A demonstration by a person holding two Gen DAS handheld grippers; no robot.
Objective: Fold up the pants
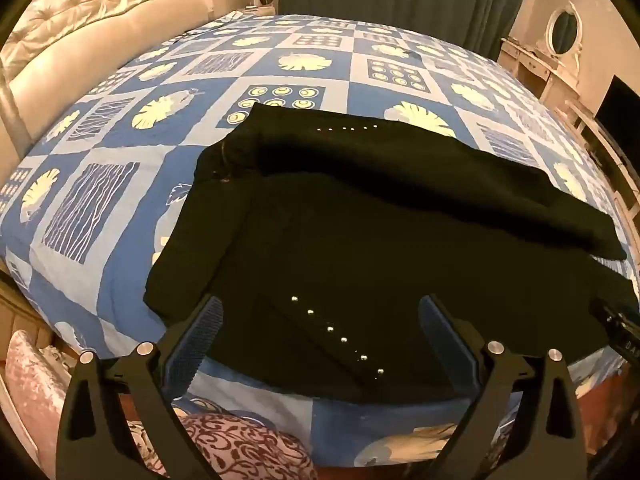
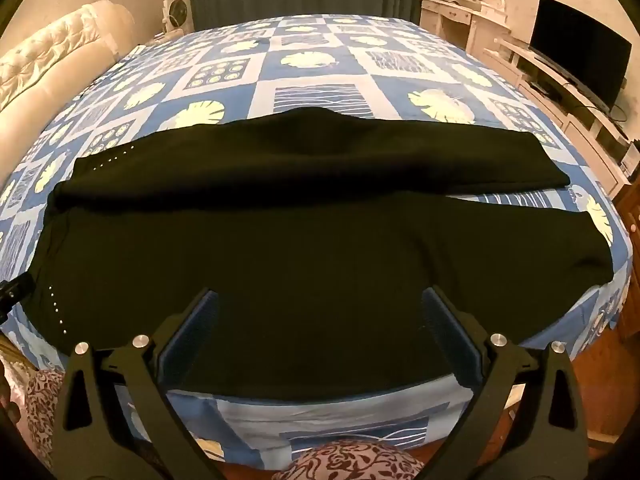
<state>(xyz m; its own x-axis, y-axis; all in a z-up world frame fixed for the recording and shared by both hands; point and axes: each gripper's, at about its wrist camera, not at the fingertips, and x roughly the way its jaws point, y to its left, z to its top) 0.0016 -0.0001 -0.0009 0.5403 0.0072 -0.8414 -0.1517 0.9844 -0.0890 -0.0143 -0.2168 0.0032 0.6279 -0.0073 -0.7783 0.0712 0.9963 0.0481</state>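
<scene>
Pants, black soft knit fabric w/ small rows of silver studs, lie spread flat on the blue-and-white patchwork bedspread w/ leaf prints, at the near edge of the bed, both legs side by side. Long axis runs left-right across both views: waistband end to the left, leg cuffs to the right (near cuff ends close to the bed's right edge in the right wrist view). Left gripper hovers above the waist/hip area w/ jaws spread wide, nothing between them; right gripper hovers above the near leg about mid-length, jaws likewise wide and empty. So left is nearer the waistband, right nearer the cuffs, and a likely first fold, near leg over far leg or the reverse, would run along that long axis w/ each gripper taking its own end. Left view shows the waistband edge and near stud row close up; cuffs mostly cut off there. Right view shows both cuffs and the strip of bedspread between them, which left view lacks.
</scene>
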